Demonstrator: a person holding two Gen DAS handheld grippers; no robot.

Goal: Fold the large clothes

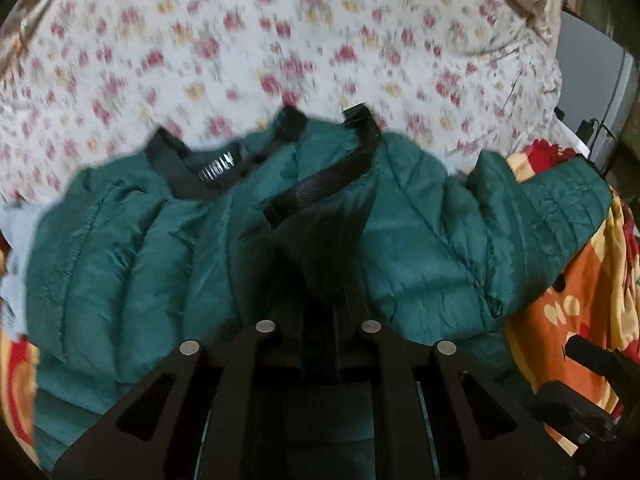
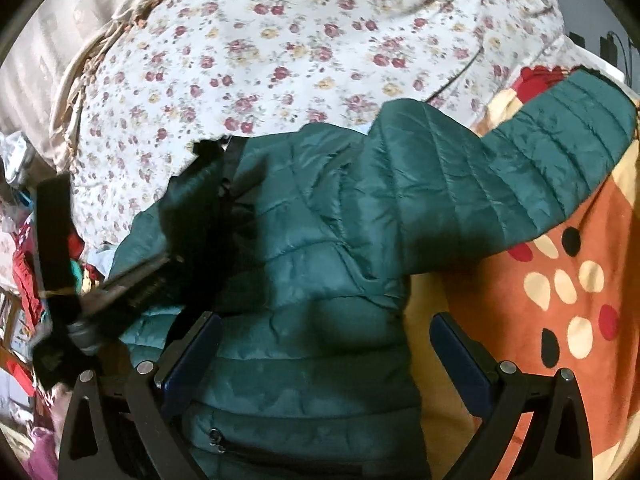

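Underneath, a floral sheet is covering the bed, an orange spotted blanket lying beside it — the green quilted jacket is sprawling across both, one sleeve stretching onto the blanket. The left gripper is clamping a fold of jacket fabric; the right gripper is hanging wide open over its hem — pads not pressing
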